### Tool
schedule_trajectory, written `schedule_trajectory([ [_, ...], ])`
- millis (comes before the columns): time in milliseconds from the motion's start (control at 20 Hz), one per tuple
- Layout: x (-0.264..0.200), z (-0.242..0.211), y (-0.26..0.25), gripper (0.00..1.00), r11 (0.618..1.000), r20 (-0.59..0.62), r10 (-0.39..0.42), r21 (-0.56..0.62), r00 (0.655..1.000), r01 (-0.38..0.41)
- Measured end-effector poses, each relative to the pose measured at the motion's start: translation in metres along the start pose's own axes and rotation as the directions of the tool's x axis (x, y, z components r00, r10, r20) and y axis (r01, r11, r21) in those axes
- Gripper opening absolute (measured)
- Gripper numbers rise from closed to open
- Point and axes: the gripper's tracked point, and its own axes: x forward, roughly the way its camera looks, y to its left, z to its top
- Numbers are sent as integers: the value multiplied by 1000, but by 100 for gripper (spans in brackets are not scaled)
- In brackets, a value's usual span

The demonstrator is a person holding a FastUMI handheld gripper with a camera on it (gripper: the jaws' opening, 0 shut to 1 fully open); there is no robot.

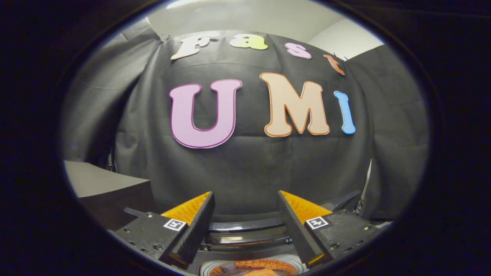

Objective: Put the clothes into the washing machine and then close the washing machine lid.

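At the lower left of the frame a pale grey surface [96, 178] sits above a dark box-like block [115, 207], both well off to the side of the gripper [245, 214]. Moving toward the centre, the gripper's left finger [195, 226] slants up from the bottom edge, a small square marker [174, 224] on its mount. The two fingers stand apart with a clear gap between them, and nothing is held there.

In that gap, at the bottom centre of the frame, lies the washing machine [245, 239]: a curved dark rim with a glossy band that may be its raised lid, though this cannot be told for sure. Below the rim, at the very bottom centre, the round tub opening shows something orange [257, 268] inside, probably clothes already in the drum, though too little is visible to be certain.

The right finger [295, 226] mirrors the left, with its own marker [316, 222]. Behind everything hangs the black cloth wall [245, 172].

The machine lies under and just ahead of the fingertips, so the gripper is aimed over it at the wall. The next move likely calls for tilting down toward the lid.
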Motion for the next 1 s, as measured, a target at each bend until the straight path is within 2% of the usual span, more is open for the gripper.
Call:
schedule_trajectory([
  [450, -25, -12, -5, 97, 1000, -30, -15, -5, 999, 14],
  [650, -51, -33, -21, 98, 992, -98, -88, -95, 991, 78],
  [750, -65, -34, -13, 98, 993, -101, -57, -107, 993, 46],
  [1000, -96, -27, -5, 97, 993, -112, -34, -112, 993, 21],
])
